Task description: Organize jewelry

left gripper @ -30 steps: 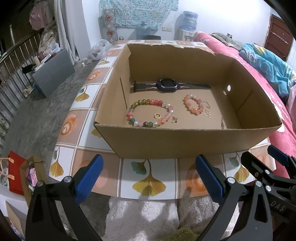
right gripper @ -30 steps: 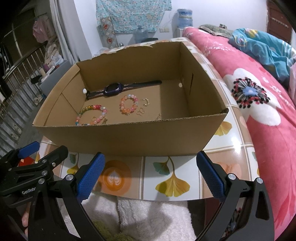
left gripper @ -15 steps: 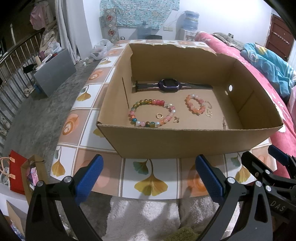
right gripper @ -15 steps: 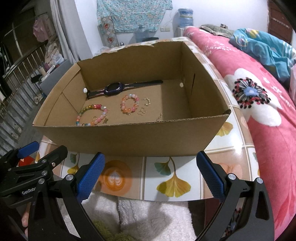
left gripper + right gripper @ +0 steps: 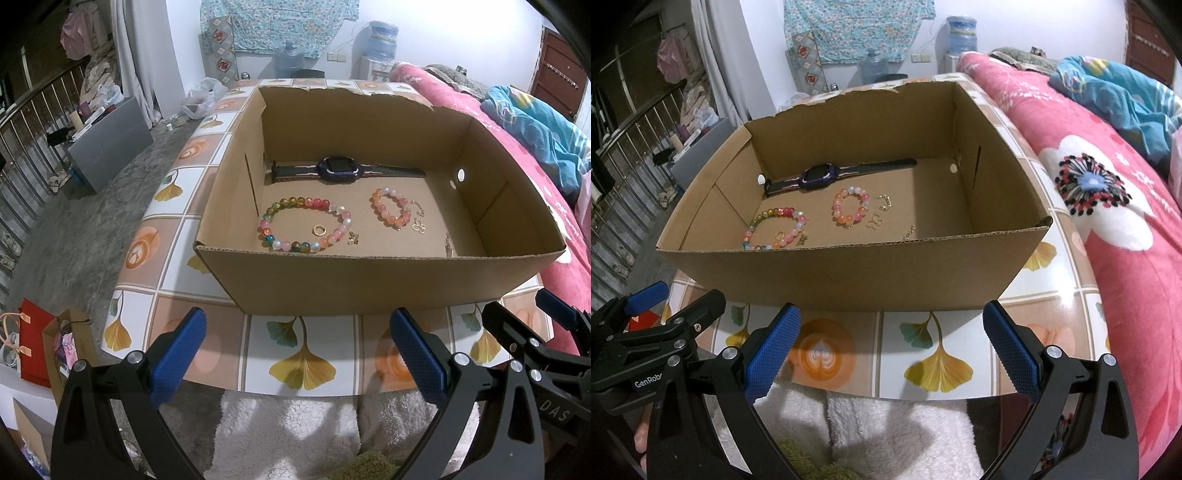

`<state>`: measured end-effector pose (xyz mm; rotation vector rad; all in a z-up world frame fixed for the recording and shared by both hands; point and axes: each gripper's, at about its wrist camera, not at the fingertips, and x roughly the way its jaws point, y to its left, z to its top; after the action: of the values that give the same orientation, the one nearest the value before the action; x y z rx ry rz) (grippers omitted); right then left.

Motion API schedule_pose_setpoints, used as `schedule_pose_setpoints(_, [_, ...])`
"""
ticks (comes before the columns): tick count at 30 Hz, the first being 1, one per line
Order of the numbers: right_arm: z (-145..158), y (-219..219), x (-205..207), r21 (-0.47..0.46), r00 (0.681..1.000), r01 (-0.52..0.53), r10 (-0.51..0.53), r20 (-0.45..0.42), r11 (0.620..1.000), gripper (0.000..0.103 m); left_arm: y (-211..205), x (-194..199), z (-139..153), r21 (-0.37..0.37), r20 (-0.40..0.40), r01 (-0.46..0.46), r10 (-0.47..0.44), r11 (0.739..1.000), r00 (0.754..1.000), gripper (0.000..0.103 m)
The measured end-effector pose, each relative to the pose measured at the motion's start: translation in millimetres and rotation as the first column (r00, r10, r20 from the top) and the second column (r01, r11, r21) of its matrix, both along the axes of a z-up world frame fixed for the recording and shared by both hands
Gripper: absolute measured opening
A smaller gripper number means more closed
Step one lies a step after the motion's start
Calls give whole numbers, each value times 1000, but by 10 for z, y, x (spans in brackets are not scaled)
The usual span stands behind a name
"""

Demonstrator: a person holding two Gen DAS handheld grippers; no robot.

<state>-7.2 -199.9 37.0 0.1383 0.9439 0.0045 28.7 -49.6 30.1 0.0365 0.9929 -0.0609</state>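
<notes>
An open cardboard box stands on a tiled table. On its floor lie a dark smartwatch, a large multicoloured bead bracelet, a small pink-orange bead bracelet, a gold ring, and small gold charms. My left gripper is open and empty in front of the box's near wall. My right gripper is open and empty beside it.
The table has a ginkgo-leaf tile pattern. A pink floral bed runs along the right. A white fluffy rug lies below the table edge. Paper bags and a grey cabinet stand at the left.
Both grippers have risen and edged slightly closer, so more of the box floor shows. The jewellery has not moved. Both grippers stay open.
</notes>
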Motion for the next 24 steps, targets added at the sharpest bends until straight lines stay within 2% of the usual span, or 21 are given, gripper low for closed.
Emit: schedule_pose_setpoints(24, [-12,-27,6,6,1000,3,-3,-4,1000,95,17,-20,-4,1,-4,-2,2,1000,1000,97])
